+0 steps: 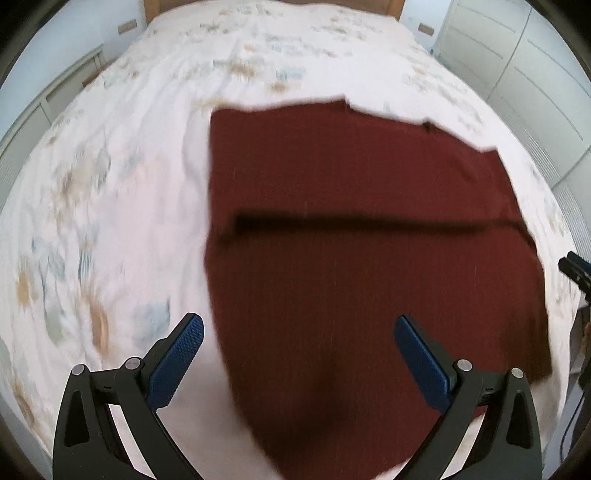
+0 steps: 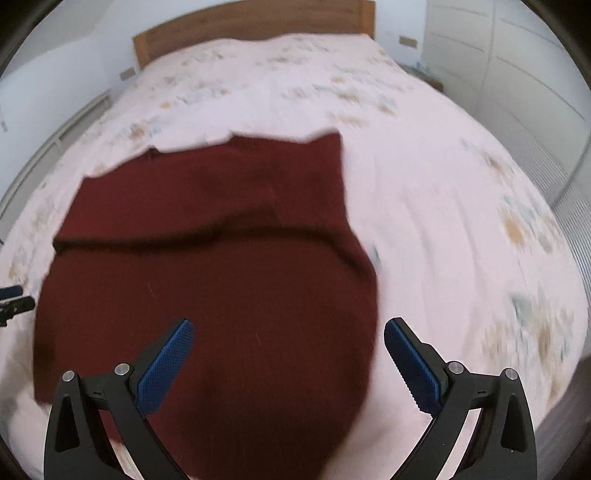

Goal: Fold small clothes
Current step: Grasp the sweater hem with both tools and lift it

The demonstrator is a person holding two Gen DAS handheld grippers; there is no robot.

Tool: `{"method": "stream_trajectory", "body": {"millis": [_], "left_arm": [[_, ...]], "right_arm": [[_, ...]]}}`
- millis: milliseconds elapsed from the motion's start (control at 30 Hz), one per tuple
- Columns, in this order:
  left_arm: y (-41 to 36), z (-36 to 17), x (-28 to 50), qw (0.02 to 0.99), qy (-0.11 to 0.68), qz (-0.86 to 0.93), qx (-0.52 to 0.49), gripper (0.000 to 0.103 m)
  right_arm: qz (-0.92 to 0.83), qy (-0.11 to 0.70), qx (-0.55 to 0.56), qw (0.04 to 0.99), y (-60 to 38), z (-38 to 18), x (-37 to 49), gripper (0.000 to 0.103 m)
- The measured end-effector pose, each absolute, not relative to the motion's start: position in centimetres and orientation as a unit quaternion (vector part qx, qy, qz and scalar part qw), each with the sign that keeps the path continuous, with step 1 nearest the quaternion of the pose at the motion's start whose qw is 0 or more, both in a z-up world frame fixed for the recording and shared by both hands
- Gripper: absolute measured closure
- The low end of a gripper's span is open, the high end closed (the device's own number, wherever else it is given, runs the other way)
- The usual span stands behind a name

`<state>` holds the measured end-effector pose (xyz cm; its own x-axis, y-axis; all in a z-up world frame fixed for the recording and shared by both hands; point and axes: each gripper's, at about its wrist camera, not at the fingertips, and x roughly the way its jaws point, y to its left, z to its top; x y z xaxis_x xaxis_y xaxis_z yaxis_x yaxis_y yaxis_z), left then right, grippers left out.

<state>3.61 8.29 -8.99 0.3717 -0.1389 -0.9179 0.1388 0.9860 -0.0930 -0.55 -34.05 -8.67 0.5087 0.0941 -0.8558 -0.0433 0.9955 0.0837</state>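
Note:
A dark red knitted garment (image 1: 362, 280) lies flat on the bed, with a fold edge running across its middle; it also shows in the right wrist view (image 2: 229, 288). My left gripper (image 1: 299, 332) is open and empty above the garment's near left edge. My right gripper (image 2: 288, 336) is open and empty above the garment's near right edge. The right gripper's tip shows at the right border of the left wrist view (image 1: 576, 269), and the left gripper's tip shows at the left border of the right wrist view (image 2: 14, 299). Both views are motion-blurred.
The bed has a white cover with a pale floral print (image 1: 110, 184) and a wooden headboard (image 2: 251, 26). White wardrobe doors (image 1: 517, 74) stand to the right of the bed. A low white radiator or shelf (image 1: 55, 96) runs along the left wall.

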Motion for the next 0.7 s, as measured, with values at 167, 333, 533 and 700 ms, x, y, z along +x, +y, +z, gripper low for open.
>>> {"method": "stream_trajectory", "body": {"millis": [167, 333, 533, 700], "left_arm": [[9.0, -11.9, -0.6, 0.807, 0.587, -0.073, 0.005, 0.001], [8.2, -14.1, -2.8, 0.791, 0.606, -0.078, -0.006, 0.001], [6.9, -15.9, -3.6, 0.783, 0.616, -0.082, -0.002, 0.002], [5.9, -15.9, -4.3, 0.78, 0.618, -0.1, -0.001, 0.016]], "right_arm": [[0.025, 0.528, 0.044, 0.847, -35.5, -11.3, -3.8, 0.0], [0.023, 0.55, 0.057, 0.833, -36.0, -12.9, -5.8, 0.0], [0.037, 0.58, 0.061, 0.812, -35.1, -15.0, -6.5, 0.001], [0.056, 0.596, 0.062, 0.798, -33.6, -15.8, -6.5, 0.03]]}}
